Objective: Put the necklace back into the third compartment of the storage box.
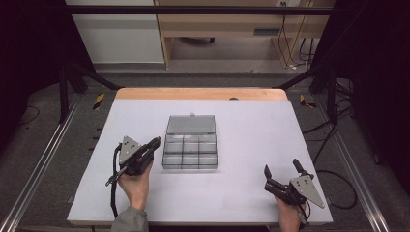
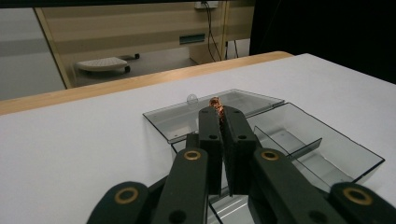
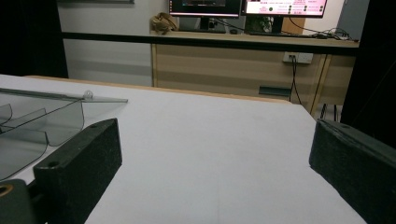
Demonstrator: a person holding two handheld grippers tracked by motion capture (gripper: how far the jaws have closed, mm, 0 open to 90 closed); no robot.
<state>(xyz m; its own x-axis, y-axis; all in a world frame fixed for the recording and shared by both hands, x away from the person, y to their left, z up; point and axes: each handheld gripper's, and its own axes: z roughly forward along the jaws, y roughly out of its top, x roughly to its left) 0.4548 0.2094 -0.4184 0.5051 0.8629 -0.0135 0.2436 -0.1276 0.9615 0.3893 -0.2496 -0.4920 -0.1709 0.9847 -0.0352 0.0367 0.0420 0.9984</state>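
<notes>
A clear plastic compartment box (image 1: 189,151) lies open in the middle of the white table, its lid (image 1: 191,124) folded back flat. My left gripper (image 1: 155,141) hovers at the box's left edge, shut on a small copper-coloured piece (image 2: 216,103) that pokes out above the fingertips. In the left gripper view the box (image 2: 322,149) sits just beyond the jaws, with dividers visible. My right gripper (image 1: 281,168) rests near the table's front right, open, nothing between its pads (image 3: 81,158). The box's corner (image 3: 42,126) shows at the left of the right gripper view.
The white table (image 1: 251,125) has a wooden strip (image 1: 200,94) along its far edge. Metal frame rails run down both sides. Beyond the table stand a wooden cabinet and cables on the floor. Monitors (image 3: 247,7) sit on a desk behind.
</notes>
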